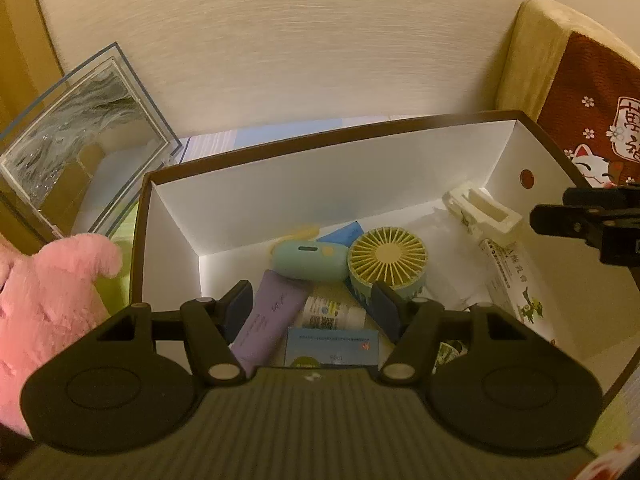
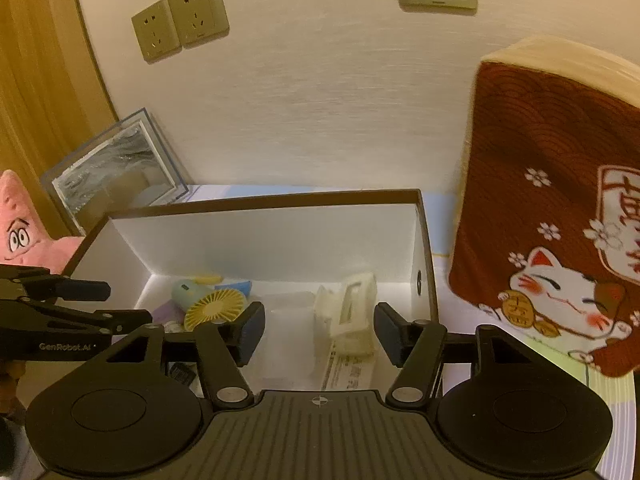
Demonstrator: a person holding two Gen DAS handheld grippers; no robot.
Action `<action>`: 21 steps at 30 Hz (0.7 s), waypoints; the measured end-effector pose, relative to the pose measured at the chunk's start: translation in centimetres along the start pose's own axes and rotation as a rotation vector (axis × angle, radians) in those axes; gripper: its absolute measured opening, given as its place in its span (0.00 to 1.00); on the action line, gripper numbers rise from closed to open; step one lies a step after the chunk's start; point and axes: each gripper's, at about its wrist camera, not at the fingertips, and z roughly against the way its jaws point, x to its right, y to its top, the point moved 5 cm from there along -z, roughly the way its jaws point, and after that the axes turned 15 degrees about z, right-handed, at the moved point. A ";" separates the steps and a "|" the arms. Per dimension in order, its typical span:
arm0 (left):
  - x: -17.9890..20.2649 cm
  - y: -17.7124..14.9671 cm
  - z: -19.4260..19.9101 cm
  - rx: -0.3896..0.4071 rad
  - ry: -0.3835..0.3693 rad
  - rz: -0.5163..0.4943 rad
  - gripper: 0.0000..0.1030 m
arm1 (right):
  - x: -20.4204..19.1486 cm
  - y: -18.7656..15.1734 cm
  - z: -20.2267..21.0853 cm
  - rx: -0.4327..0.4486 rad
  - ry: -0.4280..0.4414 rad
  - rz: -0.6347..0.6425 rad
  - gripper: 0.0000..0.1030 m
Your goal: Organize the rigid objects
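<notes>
A white-walled box with a dark rim stands open against the wall, and the rigid things lie on its floor. Toward its left end a round yellow fan rests just beside a teal case, with a purple tube and a white bottle below them and a blue card nearest the camera. A blue piece shows behind the fan. Toward the right end lies a cream clip, touching a printed carton that runs along the right wall.

The left tool hangs over the box's left end, its jaws wide apart and holding nothing. The right tool hangs over the right end, above the clip, also wide and empty.

Left of the box, a clear frame leans at the wall and a pink plush sits in front of it. To the right stands a red cushion with a white cat on it. Sockets are set in the wall above.
</notes>
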 end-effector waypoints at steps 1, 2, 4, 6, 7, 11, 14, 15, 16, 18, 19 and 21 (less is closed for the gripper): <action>0.0 -0.1 0.1 -0.002 0.003 0.007 0.61 | -0.1 -0.1 0.2 -0.001 0.001 -0.002 0.61; 0.1 -0.2 0.3 -0.001 0.001 0.010 0.62 | -0.2 -0.2 0.5 0.000 0.001 -0.004 0.62; 0.1 -0.3 0.7 0.002 -0.002 0.015 0.62 | -0.4 -0.4 1.1 0.003 0.000 -0.007 0.63; 0.1 -0.5 1.3 0.008 -0.007 0.020 0.62 | -0.7 -0.6 1.9 0.007 0.002 -0.010 0.64; 0.1 -0.5 1.6 0.011 -0.009 0.021 0.62 | -0.8 -0.6 2.2 0.008 0.003 -0.010 0.64; 0.3 -1.0 3.2 0.026 -0.019 0.034 0.62 | -1.3 -1.0 3.9 0.023 0.005 -0.018 0.66; 0.4 -1.5 4.7 0.038 -0.028 0.042 0.62 | -1.8 -1.3 5.3 0.037 0.009 -0.019 0.67; 0.5 -1.6 5.2 0.042 -0.030 0.042 0.62 | -2.0 -1.4 5.8 0.041 0.010 -0.021 0.67; 0.5 -1.8 5.8 0.047 -0.030 0.044 0.62 | -2.1 -1.5 6.2 0.044 0.010 -0.023 0.68; 0.6 -2.2 7.0 0.056 -0.034 0.051 0.62 | -2.4 -1.8 7.4 0.052 0.009 -0.032 0.68; 0.6 -2.5 7.7 0.061 -0.036 0.054 0.62 | -2.5 -2.0 7.9 0.058 0.012 -0.035 0.68; 0.8 -3.1 9.1 0.070 -0.035 0.060 0.62 | -2.9 -2.4 9.2 0.072 0.013 -0.043 0.68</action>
